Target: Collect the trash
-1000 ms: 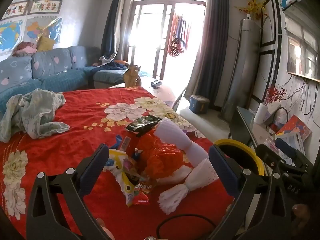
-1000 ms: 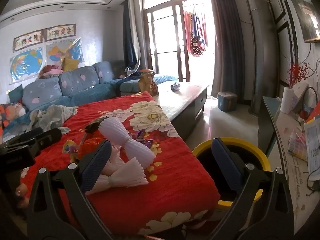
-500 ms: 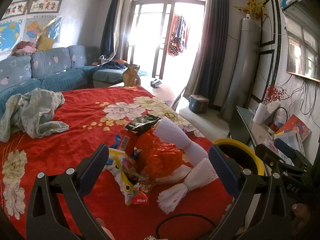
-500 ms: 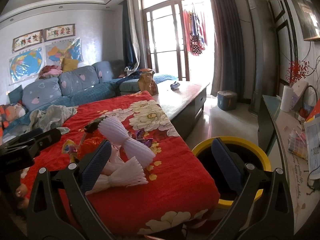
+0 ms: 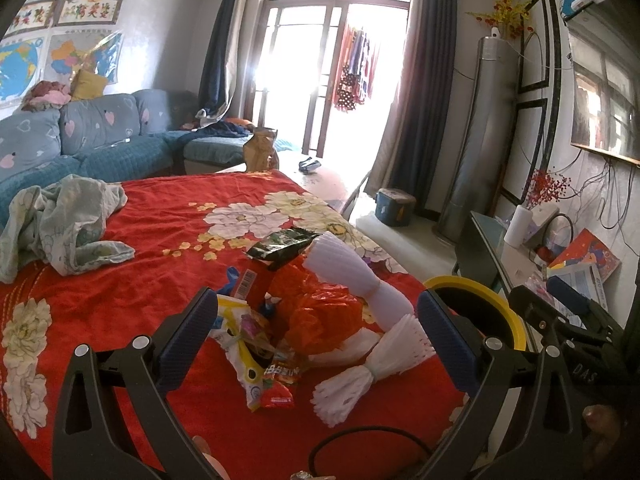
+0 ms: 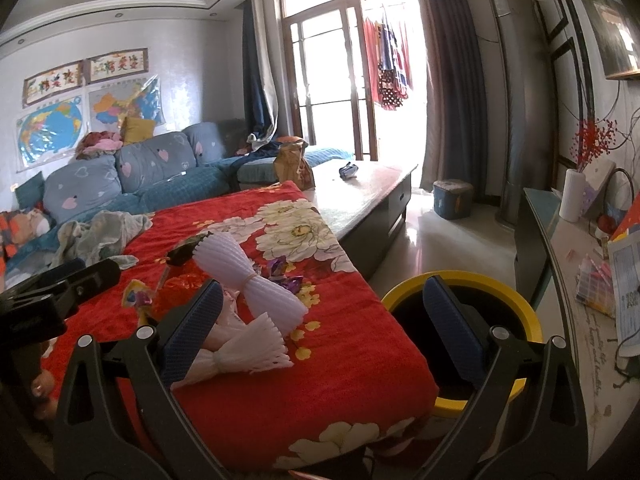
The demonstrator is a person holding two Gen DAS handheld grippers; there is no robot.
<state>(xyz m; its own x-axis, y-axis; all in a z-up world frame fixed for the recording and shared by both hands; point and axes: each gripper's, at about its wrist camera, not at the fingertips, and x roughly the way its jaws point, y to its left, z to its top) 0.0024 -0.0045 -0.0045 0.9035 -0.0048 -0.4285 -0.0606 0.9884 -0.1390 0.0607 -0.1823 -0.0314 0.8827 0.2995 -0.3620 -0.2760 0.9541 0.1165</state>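
Two tools wide, empty | foam sleeve (image 5: 356, 276) lies diagonally, far-left to near-right

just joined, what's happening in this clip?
A person holds two handheld grippers over a pile of trash on a red floral cloth. The left gripper is open above the orange plastic bag, snack wrappers and white foam fruit nets. The right gripper is open too, empty. Nothing is grasped yet; the yellow-rimmed bin sits beside the table.
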